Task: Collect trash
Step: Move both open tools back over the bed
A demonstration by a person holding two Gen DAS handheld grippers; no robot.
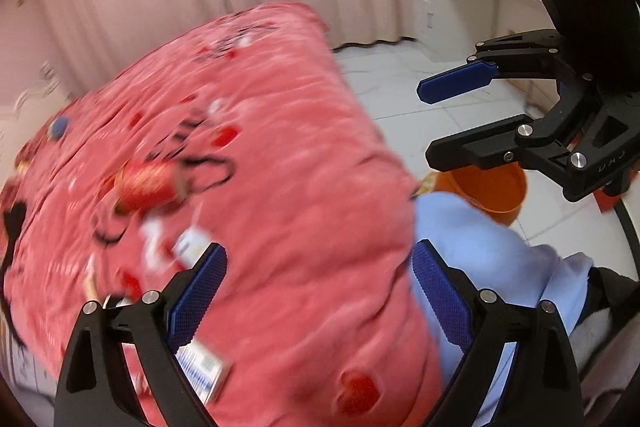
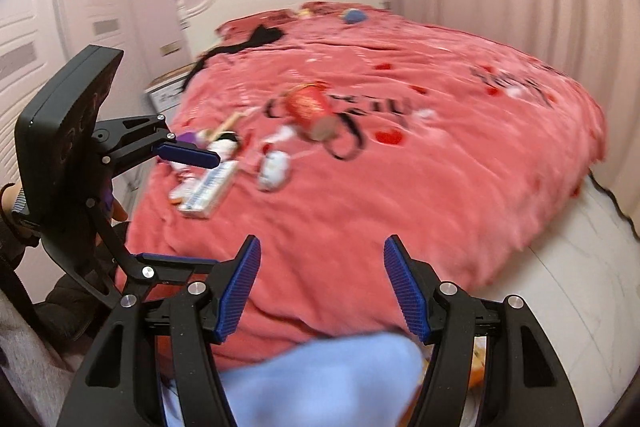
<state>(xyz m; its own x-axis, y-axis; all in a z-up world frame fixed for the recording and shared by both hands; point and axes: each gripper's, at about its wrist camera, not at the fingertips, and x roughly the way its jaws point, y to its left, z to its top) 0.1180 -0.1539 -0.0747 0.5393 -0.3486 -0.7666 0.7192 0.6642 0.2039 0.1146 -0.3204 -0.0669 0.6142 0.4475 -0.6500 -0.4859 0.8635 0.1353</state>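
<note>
Lying beyond right hand-held gripper (image 2: pixel 320 287): red can (image 2: pixel 310 111).

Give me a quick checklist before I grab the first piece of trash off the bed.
1. Left gripper open, nothing held: ok.
2. Right gripper open, nothing held: ok.
3. Trash in view on the pink blanket: red can, blue-and-white box, crumpled white wrapper: ok.
4. Orange bin on the floor beside the bed: ok.
5. Bin has room: cannot tell.
6. Sharp view for aiming: not ok, both views blurred.
</note>
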